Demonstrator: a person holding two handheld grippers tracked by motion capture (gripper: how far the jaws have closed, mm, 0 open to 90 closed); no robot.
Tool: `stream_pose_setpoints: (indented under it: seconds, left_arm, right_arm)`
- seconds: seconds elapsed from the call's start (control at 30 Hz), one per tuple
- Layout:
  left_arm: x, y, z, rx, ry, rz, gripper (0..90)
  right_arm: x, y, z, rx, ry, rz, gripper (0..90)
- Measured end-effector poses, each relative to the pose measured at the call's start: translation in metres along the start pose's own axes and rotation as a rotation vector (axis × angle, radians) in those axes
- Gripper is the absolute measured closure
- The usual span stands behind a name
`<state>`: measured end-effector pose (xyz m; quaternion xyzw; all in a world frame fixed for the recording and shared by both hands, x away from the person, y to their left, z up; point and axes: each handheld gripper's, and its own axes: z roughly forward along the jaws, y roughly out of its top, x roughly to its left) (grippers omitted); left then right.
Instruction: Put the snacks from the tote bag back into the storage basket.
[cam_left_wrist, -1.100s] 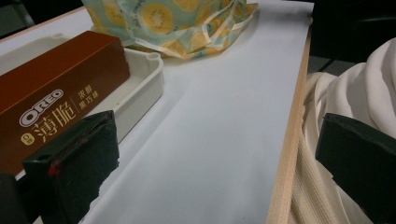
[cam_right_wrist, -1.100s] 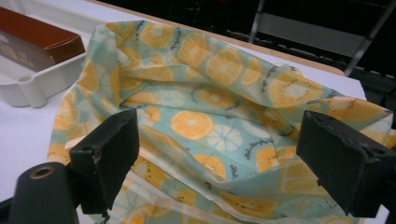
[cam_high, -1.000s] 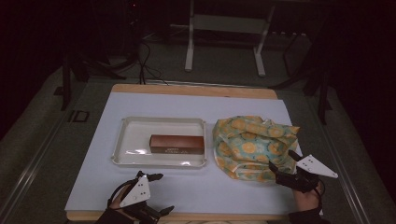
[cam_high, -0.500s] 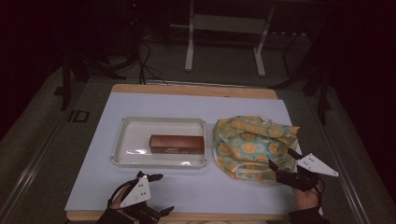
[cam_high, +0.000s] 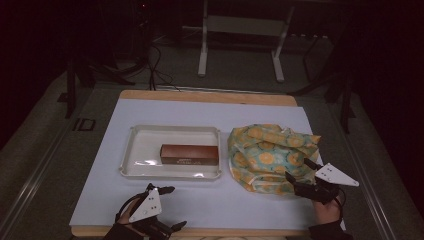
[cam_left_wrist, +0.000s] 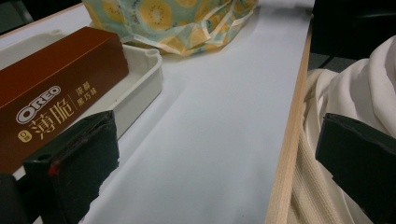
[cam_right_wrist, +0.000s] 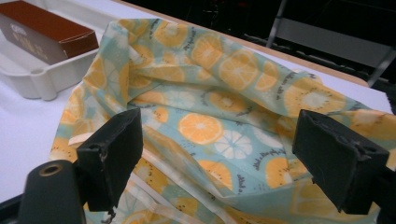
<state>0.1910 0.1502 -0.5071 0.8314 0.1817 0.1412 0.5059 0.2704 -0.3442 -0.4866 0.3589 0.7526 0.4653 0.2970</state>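
- Right gripper (cam_high: 299, 173), lower right of the high view: jaws wide, just been closing, straddling the fruit-print bag (cam_high: 270, 150), not yet pressing it.
- Left gripper (cam_high: 170, 206), bottom left: jaws wide, empty.

One crumpled fruit-print bag (cam_right_wrist: 219, 121) lies under and between the right gripper's (cam_high: 301, 176) jaws. One white tray (cam_high: 137, 150) sits ahead of the left gripper (cam_high: 170, 207), holding one brown biscuit box (cam_high: 189, 154). That makes two grippers, one bag, one tray and one box on the single white-topped table (cam_high: 215, 200); well beyond both grippers, one pale metal stand (cam_high: 240, 30) is on the floor.
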Motion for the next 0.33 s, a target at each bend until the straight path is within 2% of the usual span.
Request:
stream_pose_setpoints:
  seconds: [0.17,0.33]
  left_arm:
    - [-0.0001,-0.0001,0.0000,0.000,0.000,-0.002,0.0]
    - [0.0003,-0.0002,0.0003,0.001,0.000,-0.003,0.0]
  right_arm:
    - [0.0028,0.0006,0.0021,0.001,0.001,-0.009,16.1]
    - [0.0023,0.0008,0.0020,-0.003,0.011,0.009,16.2]
